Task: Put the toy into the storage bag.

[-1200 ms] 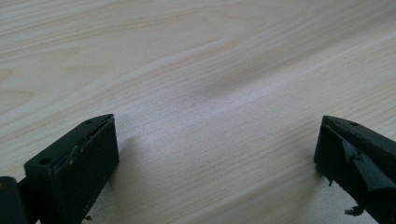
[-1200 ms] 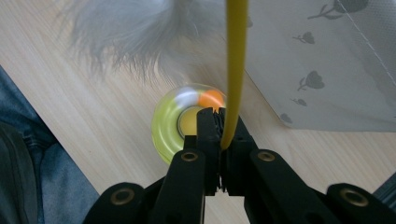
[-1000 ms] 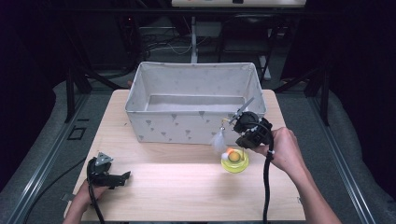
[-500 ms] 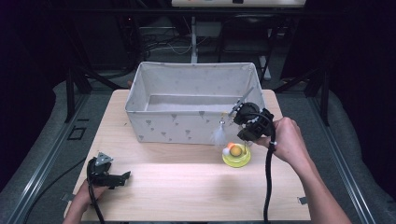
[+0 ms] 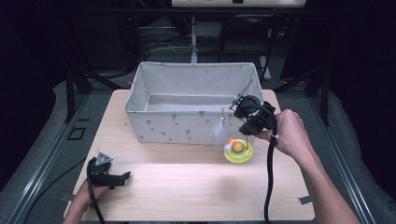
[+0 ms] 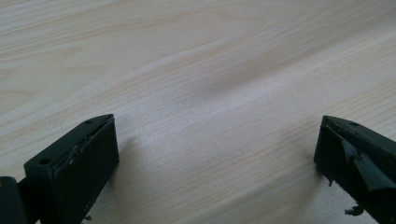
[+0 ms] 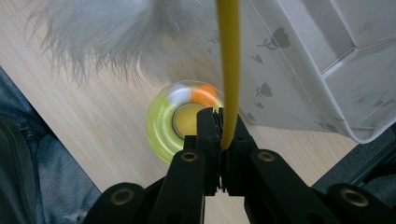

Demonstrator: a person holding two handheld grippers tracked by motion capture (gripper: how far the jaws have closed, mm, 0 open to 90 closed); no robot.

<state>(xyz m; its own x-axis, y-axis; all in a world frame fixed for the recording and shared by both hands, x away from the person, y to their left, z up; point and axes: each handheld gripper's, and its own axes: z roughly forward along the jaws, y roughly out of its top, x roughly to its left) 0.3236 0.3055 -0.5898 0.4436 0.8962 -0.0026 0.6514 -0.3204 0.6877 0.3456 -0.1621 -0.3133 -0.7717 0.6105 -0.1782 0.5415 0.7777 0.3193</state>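
The wooden table (image 5: 187,186) spans the middle and lower part of the high view, with the grey fabric bin (image 5: 194,105) standing open-topped at upper centre. Just right of centre, the right gripper (image 5: 243,109) pinches the thin yellow wand (image 7: 229,70) of a cat toy, jaws pressed together on it. The toy's round yellow base (image 5: 239,151) sits below the gripper, just beside the bin's front wall, and the white feather (image 5: 218,130) dangles against that wall. At lower left the left gripper (image 6: 215,154) rests on bare wood, jaws spread and empty. To do the lift well, raise the wand straight and slowly so base and feather clear the bin's rim without swinging or snagging.
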